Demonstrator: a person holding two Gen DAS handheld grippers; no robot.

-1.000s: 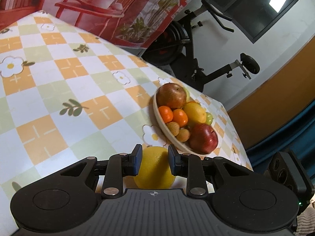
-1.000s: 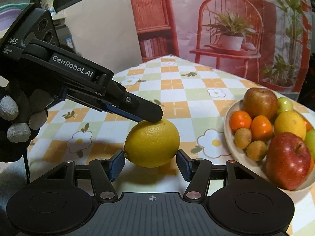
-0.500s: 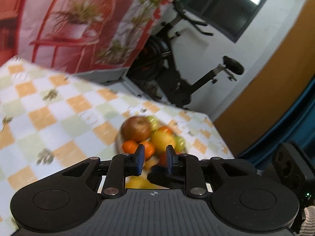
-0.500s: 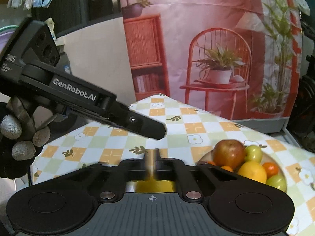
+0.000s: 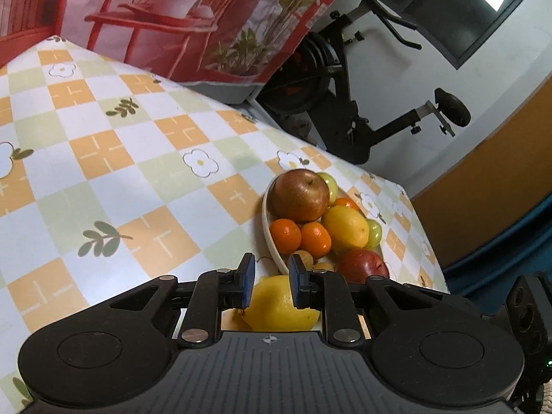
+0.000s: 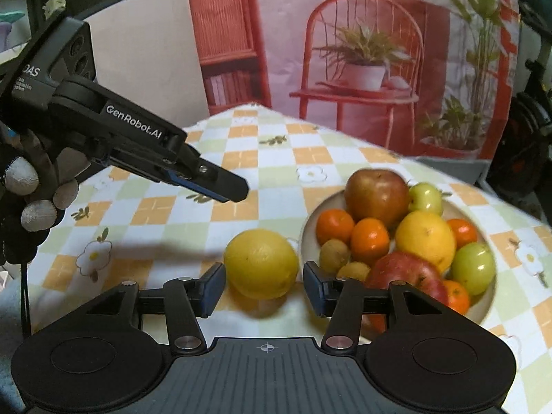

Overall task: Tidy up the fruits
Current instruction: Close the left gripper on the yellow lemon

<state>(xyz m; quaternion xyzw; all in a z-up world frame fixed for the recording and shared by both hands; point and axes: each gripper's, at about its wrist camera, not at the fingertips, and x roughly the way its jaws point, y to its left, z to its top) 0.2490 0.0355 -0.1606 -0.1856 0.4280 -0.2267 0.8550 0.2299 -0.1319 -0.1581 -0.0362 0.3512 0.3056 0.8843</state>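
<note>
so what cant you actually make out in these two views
- Left wrist: the loose lemon is half hidden by the left gripper; contact unclear.
- Left wrist: small brown fruits in the bowl sit behind the jaws.
- Right wrist: the bowl's near rim is hidden by the right gripper.

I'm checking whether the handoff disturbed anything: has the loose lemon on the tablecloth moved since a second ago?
Cannot tell. In the right wrist view the lemon lies nearer the bowl than before, but the camera itself shifted.

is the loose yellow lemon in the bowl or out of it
Out. The lemon sits on the tablecloth beside the bowl, between the right gripper fingers.
</note>
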